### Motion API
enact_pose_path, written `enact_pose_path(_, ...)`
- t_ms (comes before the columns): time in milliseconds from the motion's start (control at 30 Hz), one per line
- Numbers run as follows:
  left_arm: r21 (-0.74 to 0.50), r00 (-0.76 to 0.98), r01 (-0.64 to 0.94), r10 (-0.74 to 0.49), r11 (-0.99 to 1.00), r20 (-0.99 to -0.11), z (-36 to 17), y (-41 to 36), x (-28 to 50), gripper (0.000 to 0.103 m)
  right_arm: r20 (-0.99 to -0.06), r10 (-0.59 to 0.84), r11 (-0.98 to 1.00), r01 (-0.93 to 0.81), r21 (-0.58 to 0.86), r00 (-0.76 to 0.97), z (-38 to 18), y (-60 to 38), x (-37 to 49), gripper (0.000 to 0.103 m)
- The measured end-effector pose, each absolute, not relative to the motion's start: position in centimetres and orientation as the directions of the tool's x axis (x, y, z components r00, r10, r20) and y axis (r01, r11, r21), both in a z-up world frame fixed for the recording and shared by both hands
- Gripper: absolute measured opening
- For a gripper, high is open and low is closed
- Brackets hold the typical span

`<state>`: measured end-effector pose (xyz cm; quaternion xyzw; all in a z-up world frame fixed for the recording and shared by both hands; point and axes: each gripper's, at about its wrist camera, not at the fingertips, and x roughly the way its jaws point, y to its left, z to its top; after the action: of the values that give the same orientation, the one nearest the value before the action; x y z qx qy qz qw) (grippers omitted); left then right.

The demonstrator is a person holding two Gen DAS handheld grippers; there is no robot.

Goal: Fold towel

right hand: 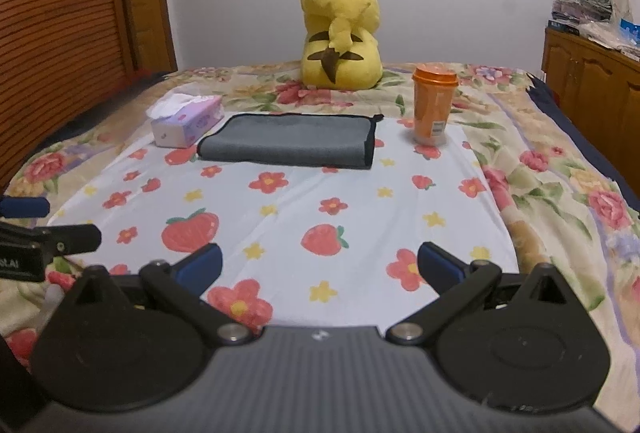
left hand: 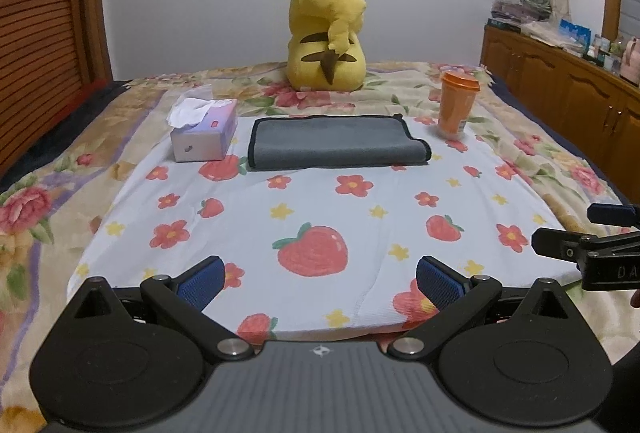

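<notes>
**Mia:** Where is the soft grey towel with the black edge (left hand: 338,143)?

**Ben:** It lies folded flat on the far part of the white sheet with red strawberries and flowers (left hand: 320,217); the pale purple tissue box with white tissue sticking out (left hand: 204,133) is just beside it on the left; the tall orange plastic cup with an orange lid (left hand: 456,105) stands near it on the right.

**Mia:** What are the two grabbers doing?

**Ben:** The left gripper (left hand: 320,279) hangs over the near edge of the sheet; its blue fingers (left hand: 202,283) are spread wide and hold nothing; the right gripper (right hand: 320,265) looks the same, fingers wide apart with nothing between them; both are well apart from the towel.

**Mia:** And the big yellow plush toy with black ear tips (right hand: 340,29)?

**Ben:** It sits behind the towel on the flowery bed cover (right hand: 560,169), with its back to us; brown wooden cabinets (left hand: 560,85) stand along the right side.
</notes>
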<state>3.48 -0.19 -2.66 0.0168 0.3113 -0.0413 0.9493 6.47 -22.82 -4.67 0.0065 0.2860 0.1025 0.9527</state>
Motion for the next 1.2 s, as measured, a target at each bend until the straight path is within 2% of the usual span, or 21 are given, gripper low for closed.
enact_pose_path(333, 0.009, 0.825, 0.081, -0.062, 0.997, -0.562, -2.4, -0.1, 3.3, 0.103, -0.535, 0.183, 0.982, -0.175, 0.066, 0.825, -4.9, -22.9, 6.6, 0.103)
enact_pose_path(1200, 0.025, 0.904, 0.070, -0.053, 0.997, -0.424, -0.4, 0.3, 1.5, 0.103, -0.430, 0.158, 0.987, -0.144, 0.067, 0.889, -3.9, -23.6, 5.4, 0.103)
